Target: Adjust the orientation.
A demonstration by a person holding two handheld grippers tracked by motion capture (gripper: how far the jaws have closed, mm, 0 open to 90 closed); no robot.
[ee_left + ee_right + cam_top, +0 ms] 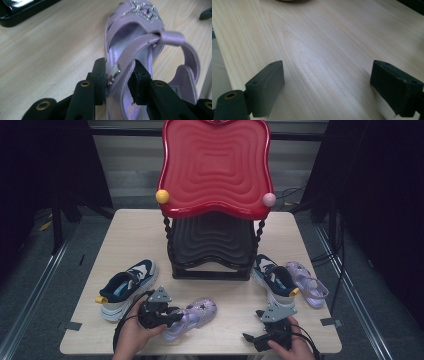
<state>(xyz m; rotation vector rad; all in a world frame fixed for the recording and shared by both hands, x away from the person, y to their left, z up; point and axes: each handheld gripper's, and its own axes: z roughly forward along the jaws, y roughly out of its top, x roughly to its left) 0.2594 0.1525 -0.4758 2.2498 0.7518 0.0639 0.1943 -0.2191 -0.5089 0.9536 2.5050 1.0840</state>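
My left gripper clamps the buckle strap of the purple sandal, which lies on the table in front of the two-tier shoe rack, toward its left. The sandal's long axis runs straight ahead from my jaws, toe toward the rack. My right gripper hovers wide open over bare wood, farther from the sandal.

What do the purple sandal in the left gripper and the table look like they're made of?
Purple sandal: looks like smooth faux leather or vinyl with a soft sheen; stitching runs along the straps, a glittery star sits on the toe, and a small metal-looking buckle lies between the left gripper's jaws. Table: pale wood or wood-look laminate, matte, with visible grain lines; which one, I cannot tell.
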